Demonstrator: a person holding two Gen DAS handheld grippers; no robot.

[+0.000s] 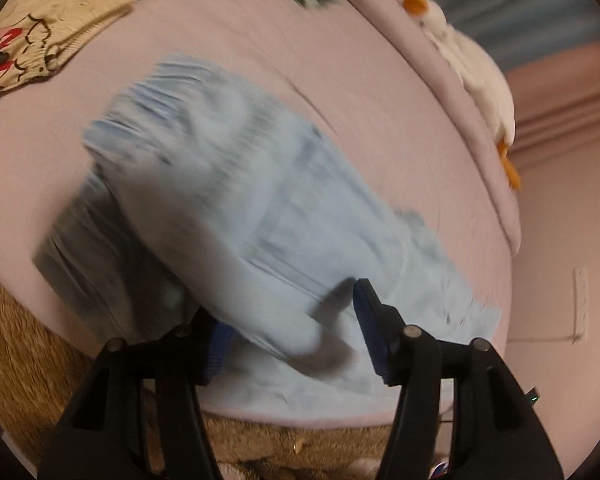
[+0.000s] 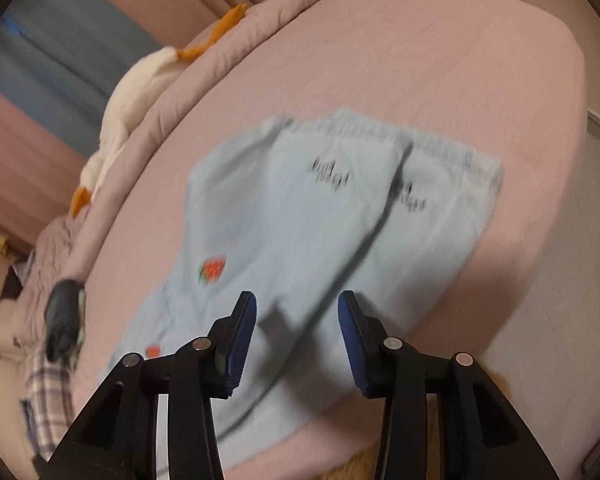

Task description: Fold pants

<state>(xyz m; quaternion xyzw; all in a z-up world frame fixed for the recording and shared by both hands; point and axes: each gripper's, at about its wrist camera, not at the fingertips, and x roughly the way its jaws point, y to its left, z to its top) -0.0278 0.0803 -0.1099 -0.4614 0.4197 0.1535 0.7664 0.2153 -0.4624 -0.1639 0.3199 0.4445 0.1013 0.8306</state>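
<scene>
Pants [image 2: 300,216], pale blue soft cotton with strawberry prints, lie partly folded near the pink bed's [image 2: 440,60] front edge, limp and light, best pinched at hem corners by left gripper [image 1: 290,334] and right gripper [image 2: 298,336], both spread open and empty.

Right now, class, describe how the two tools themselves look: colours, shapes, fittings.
Both the left tool and right tool share one design: angular black plastic arms with cut-out slots, round silver pivot pins, and flat fingers faced with ribbed blue pads.
</scene>
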